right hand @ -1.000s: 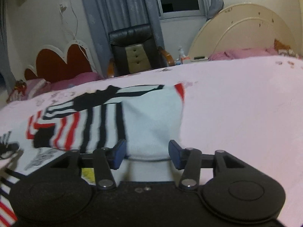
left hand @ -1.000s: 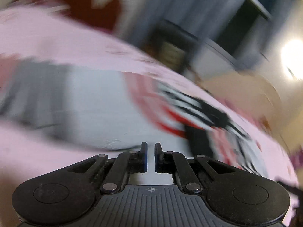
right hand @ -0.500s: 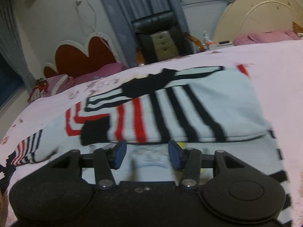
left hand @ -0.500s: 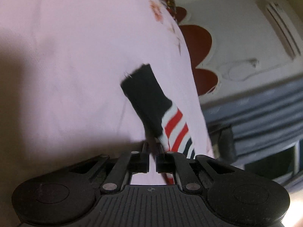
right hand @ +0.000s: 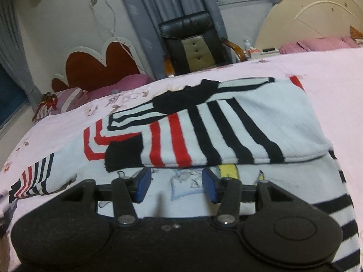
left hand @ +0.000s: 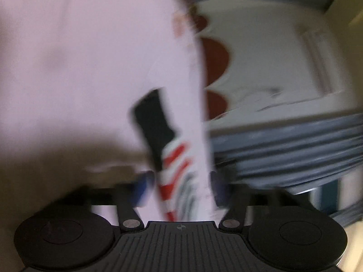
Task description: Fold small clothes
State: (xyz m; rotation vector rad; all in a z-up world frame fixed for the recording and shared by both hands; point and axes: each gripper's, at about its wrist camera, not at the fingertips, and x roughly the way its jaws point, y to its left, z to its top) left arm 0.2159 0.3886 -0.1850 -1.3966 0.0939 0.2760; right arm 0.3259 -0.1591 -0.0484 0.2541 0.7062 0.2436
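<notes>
A small white sweater with black and red stripes lies on the pink bed sheet, its right side folded over the body. Its left sleeve with a black cuff lies spread at the far left. My right gripper is open and empty, just in front of the folded edge, over the printed front. In the blurred, tilted left wrist view, my left gripper is open, with the striped sleeve and its black cuff lying between and beyond its fingers.
A black and tan armchair stands behind the bed by grey curtains. A red cloud-shaped headboard and pink pillows are at the back left. A cream round headboard is at the back right.
My left gripper has opened and let go of the striped sleeve, which now lies on the sheet. My right gripper has stayed open and drawn back slightly from the folded edge.
</notes>
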